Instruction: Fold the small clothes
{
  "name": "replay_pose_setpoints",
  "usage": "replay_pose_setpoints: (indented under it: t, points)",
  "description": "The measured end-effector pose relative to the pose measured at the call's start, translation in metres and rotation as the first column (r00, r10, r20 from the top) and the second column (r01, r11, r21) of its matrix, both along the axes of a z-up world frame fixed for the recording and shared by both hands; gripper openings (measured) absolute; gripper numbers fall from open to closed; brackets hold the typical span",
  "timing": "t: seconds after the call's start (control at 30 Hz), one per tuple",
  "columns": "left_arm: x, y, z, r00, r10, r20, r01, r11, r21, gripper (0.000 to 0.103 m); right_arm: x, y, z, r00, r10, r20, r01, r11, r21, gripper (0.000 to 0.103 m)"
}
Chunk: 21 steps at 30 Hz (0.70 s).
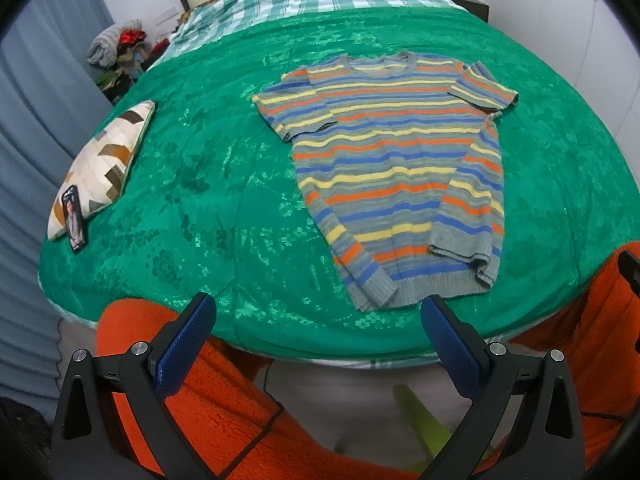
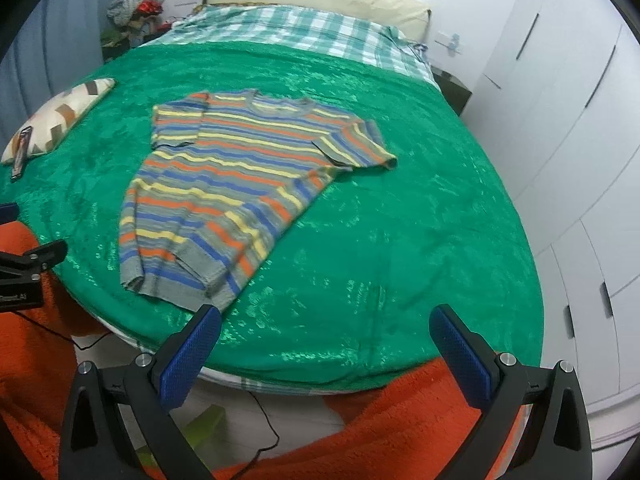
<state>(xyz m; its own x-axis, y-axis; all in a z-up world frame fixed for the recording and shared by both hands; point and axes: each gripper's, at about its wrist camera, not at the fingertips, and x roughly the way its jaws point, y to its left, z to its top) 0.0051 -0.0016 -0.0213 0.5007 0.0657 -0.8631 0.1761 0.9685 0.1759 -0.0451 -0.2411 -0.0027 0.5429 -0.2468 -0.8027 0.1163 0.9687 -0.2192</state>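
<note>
A small striped sweater in grey, blue, orange and yellow lies on the green bedspread, collar toward the headboard. One long sleeve is folded down over its body, and the other sleeve lies folded at the shoulder. My left gripper hovers open at the near edge of the bed, just short of the sweater's hem, holding nothing. In the right wrist view the sweater lies left of centre on the bedspread, and my right gripper stands open and empty to the right of the hem.
A patterned cushion with a phone leaning on it sits at the bed's left side. An orange fleece lies below the bed's near edge. White wardrobe doors stand to the right. A checked sheet covers the head end.
</note>
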Motion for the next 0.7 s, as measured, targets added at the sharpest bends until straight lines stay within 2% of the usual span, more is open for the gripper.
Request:
replay_pose_setpoints:
  t: [0.7]
  points:
    - [0.0016,-0.0052,-0.0041,1.000,-0.018,-0.014,0.018,1.000,0.009,0.102,0.0033,-0.0041,-0.0082,0.998,-0.041,-0.042,0.041,0.999,0.001,0.103]
